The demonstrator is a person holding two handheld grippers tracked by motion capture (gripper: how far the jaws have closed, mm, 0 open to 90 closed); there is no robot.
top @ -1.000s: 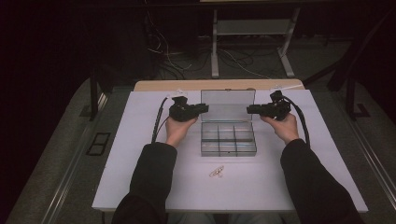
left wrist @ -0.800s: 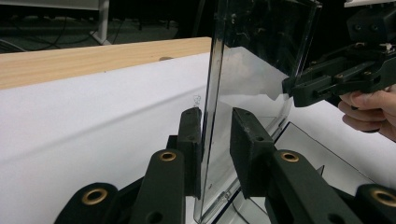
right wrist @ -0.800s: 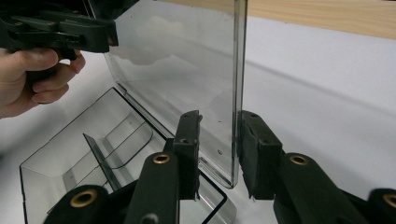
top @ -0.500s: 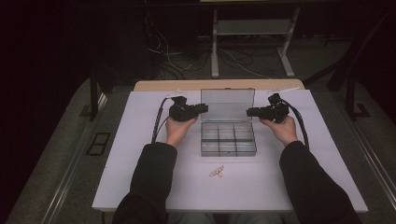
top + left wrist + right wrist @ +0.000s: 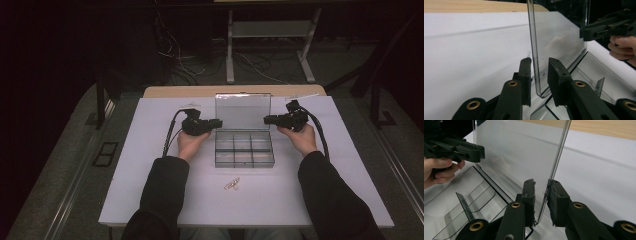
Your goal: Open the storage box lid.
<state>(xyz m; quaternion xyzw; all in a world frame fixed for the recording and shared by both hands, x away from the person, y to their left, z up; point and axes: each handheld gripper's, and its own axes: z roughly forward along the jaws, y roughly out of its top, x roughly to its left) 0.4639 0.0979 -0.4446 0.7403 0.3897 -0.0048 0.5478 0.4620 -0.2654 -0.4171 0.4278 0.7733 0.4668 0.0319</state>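
Observation:
A clear plastic compartment box (image 5: pixel 244 150) lies open at the middle of the white table, its lid (image 5: pixel 243 111) standing upright at the back. My left gripper (image 5: pixel 220 122) reaches in from the left and straddles the lid's (image 5: pixel 534 45) left edge; its left pad (image 5: pixel 526 75) lies against the lid, with a gap to the other pad. My right gripper (image 5: pixel 266 120) straddles the lid's (image 5: pixel 524 155) right edge. Its jaws have just been closing, the right pad (image 5: pixel 556 197) touches the lid, and a gap remains on the other side. The box compartments (image 5: pixel 471 195) look empty.
A small bunch of paper clips (image 5: pixel 231 184) lies on the white sheet (image 5: pixel 150 150) in front of the box. A wooden strip (image 5: pixel 200 91) runs along the table's far edge. Beyond it are a dark floor, cables and a metal stand (image 5: pixel 270 30).
Both hands have stayed almost in place at the lid's two edges. The right gripper's jaws have narrowed slightly around the lid edge.

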